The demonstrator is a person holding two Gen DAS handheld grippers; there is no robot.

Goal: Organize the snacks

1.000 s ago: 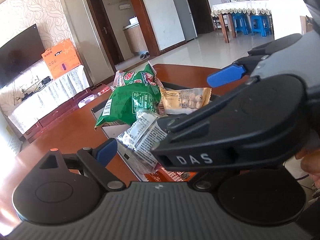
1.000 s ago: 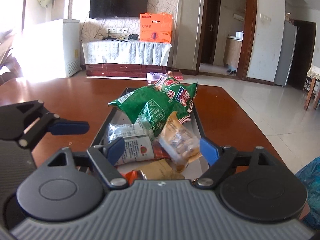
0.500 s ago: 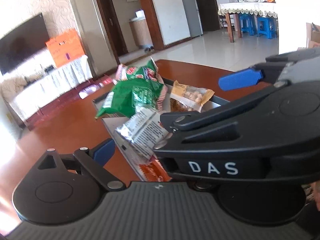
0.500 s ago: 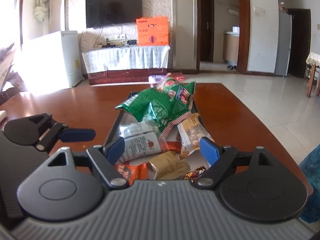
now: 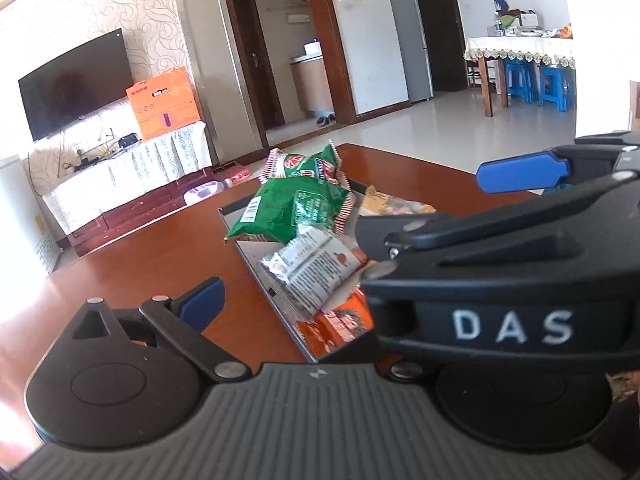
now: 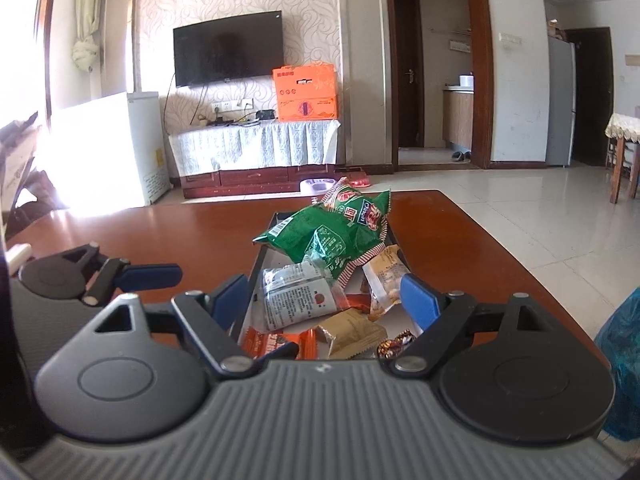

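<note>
A shallow tray [image 6: 267, 255] on the brown table holds a pile of snacks: green bags [image 6: 332, 232], a clear-white packet [image 6: 298, 300], a tan peanut packet [image 6: 386, 276], a gold packet [image 6: 354, 332] and an orange packet [image 6: 276, 340]. My right gripper [image 6: 324, 298] is open and empty, just short of the tray's near end. My left gripper [image 5: 280, 300] is open and empty, left of the tray [image 5: 256, 250]; its right finger is hidden behind the right gripper's black body [image 5: 500, 280]. The green bags [image 5: 296, 204] and white packet [image 5: 316, 268] show there too.
The brown table [image 6: 160, 236] stretches left and right of the tray. The left gripper's blue finger [image 6: 150, 274] shows at left in the right wrist view. A blue bag [image 6: 620, 364] lies at the right edge. A TV stand and orange box stand far behind.
Both grippers have pulled back and risen away from the tray, so the snacks look smaller and more of the pile shows. The jaws have stayed open. The snacks have not moved.
</note>
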